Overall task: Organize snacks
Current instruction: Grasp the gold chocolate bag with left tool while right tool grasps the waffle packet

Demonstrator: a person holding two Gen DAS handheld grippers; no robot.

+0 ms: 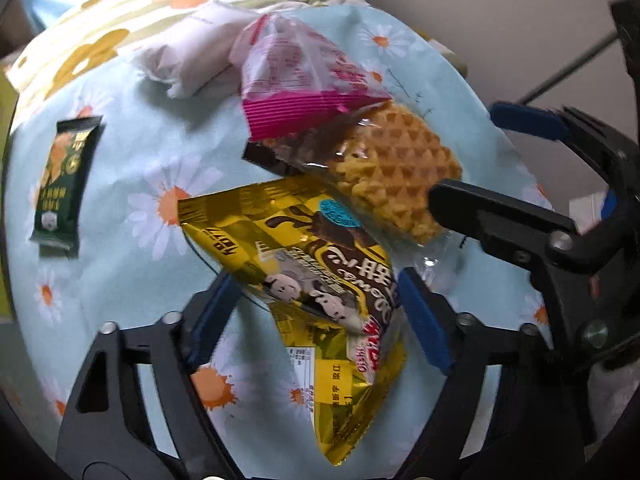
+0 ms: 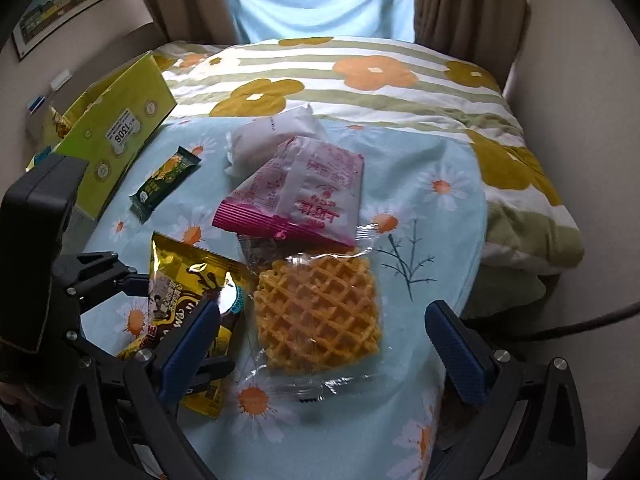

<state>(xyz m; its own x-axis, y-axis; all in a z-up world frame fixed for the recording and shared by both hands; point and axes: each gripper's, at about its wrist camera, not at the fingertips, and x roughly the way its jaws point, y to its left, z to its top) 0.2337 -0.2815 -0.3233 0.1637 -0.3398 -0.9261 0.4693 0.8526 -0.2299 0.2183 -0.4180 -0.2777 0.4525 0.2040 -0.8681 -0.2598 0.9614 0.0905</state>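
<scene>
- Daisy-printed pale blue cloth (image 2: 448, 168) is spread over a round surface, with a striped, flowered quilt (image 2: 360, 80) bunched behind it and curtains hung at the back of the room.
- Five snacks are laid on the cloth: a yellow packet (image 1: 320, 280) nearest the left side, a waffle in clear wrap (image 2: 316, 316) beside it, a pink-and-white packet (image 2: 304, 196) lapped over the waffle wrap's far end, a white packet (image 2: 272, 140) behind that, and a small dark green bar (image 2: 164, 184) well apart to the left.
- A yellow-green cardboard box (image 2: 116, 132) is stood open at the cloth's left edge, just beyond the green bar.
- The left gripper (image 1: 316, 312) is pointed steeply down, and the yellow packet is seen between its blue pads (image 1: 424, 324); the pads are drawn in to the packet's sides, though it cannot be told whether they press on it.
- The right gripper (image 2: 320, 340) is held above the waffle with its fingers spread wide on either side of it, apart from the wrap.
- One right finger is seen lying over the waffle's edge in the left wrist view.
</scene>
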